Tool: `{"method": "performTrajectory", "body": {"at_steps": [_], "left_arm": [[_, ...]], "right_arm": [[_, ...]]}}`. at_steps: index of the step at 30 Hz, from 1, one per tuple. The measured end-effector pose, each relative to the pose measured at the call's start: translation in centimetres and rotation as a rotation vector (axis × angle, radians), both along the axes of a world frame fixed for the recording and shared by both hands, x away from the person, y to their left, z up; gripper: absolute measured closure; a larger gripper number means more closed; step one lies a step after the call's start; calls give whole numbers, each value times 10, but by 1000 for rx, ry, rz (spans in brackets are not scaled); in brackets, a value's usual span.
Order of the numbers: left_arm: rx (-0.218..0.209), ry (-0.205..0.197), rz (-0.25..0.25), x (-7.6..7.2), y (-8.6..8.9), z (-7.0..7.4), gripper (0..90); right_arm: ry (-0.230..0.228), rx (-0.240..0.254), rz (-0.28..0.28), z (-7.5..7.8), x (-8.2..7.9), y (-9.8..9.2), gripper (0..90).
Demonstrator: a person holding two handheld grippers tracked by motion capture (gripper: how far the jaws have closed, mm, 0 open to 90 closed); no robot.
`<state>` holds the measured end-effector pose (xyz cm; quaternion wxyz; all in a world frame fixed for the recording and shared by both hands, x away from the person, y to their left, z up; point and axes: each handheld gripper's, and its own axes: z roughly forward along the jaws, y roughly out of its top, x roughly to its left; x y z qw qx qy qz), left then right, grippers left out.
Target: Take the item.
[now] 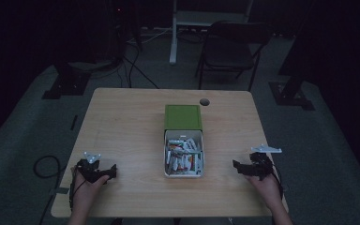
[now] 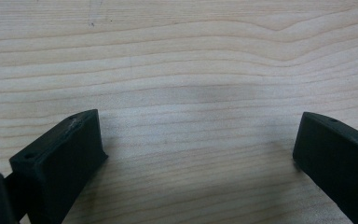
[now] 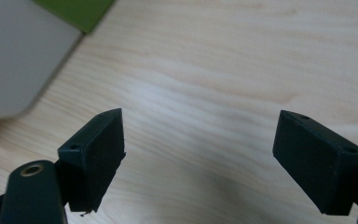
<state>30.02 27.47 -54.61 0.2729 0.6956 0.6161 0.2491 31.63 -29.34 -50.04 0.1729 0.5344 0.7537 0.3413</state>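
Note:
A white box (image 1: 183,159) full of several small packets lies at the middle of the wooden table (image 1: 131,126), its green lid (image 1: 183,116) slid back toward the far side. My left gripper (image 1: 113,170) rests near the front left of the table, held by a hand, jaws wide apart over bare wood (image 2: 196,140). My right gripper (image 1: 236,166) rests near the front right, also open with nothing between its jaws (image 3: 198,154). The box's white wall (image 3: 14,60) and a corner of the green lid (image 3: 77,11) lie off to the side in the right gripper view.
A round cable hole (image 1: 204,101) sits near the table's far edge. Behind the table stand a dark chair (image 1: 229,47) and a white stand leg (image 1: 173,33). A cable loop (image 1: 44,166) lies on the floor at the left.

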Motion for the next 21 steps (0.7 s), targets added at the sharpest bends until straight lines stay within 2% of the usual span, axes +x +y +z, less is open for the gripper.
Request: {"method": "performTrajectory", "body": {"at_steps": [4,13,14,21], "left_arm": [[1,-1,0,0,0,0,19],[1,-1,0,0,0,0,19],[0,-1,0,0,0,0,19],[1,-1,0,0,0,0,19]], "right_arm": [[-20,37,16,13,2,7,162],[-50,29,78,35,3,27,163],[-59,34,93,41,4,31,163],[-79,53,141,59,3,42,164]]}}
